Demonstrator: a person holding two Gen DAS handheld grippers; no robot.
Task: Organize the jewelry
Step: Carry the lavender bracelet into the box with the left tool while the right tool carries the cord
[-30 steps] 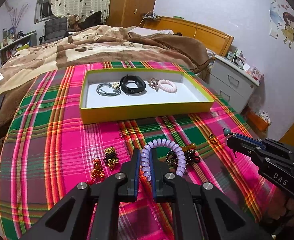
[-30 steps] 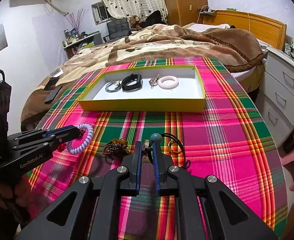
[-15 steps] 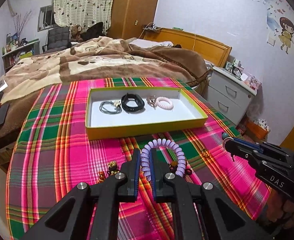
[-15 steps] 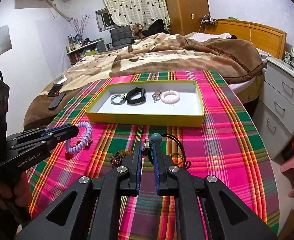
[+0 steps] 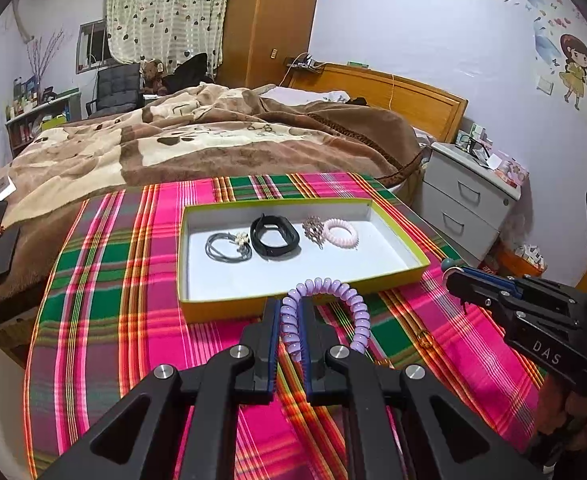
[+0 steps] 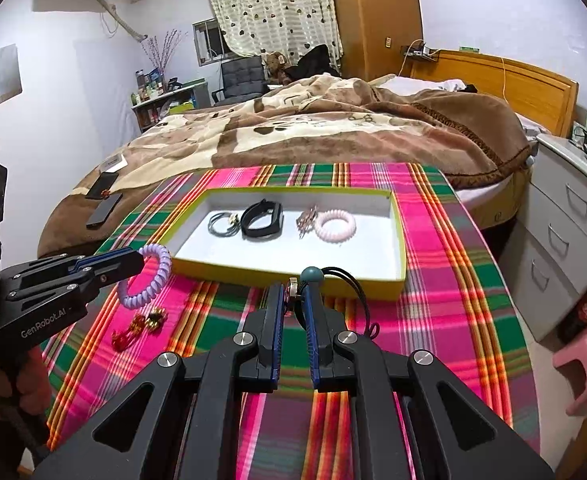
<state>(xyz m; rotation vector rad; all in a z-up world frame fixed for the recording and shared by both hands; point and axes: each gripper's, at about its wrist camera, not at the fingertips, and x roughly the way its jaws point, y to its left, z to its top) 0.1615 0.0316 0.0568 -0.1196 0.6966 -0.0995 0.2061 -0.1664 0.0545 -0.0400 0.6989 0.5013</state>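
My left gripper (image 5: 291,320) is shut on a purple spiral hair tie (image 5: 353,304), which hangs above the plaid cloth just before the yellow tray (image 5: 221,310). In the right wrist view my right gripper (image 6: 297,296) is shut on a black cord tie (image 6: 357,284) with a teal bead (image 6: 312,274), close to the tray's (image 6: 400,240) front wall. On the tray's white floor lie grey ties (image 5: 227,246), a black band (image 5: 274,236), a silver clip (image 5: 312,227) and a pink spiral tie (image 5: 340,234). The left gripper (image 6: 133,258) and its purple tie (image 6: 153,276) show at the left of the right wrist view.
Red and gold trinkets (image 6: 141,324) and a small gold ring (image 5: 423,338) lie loose on the cloth. A bed with a brown blanket (image 5: 213,144) stands behind the table, with two phones (image 5: 1,240) on it. A grey drawer unit (image 6: 565,232) and a pink stool (image 6: 585,364) are at the right.
Both grippers have risen and come closer to the tray, each still holding its tie. The loose trinkets have dropped out of the left wrist view.
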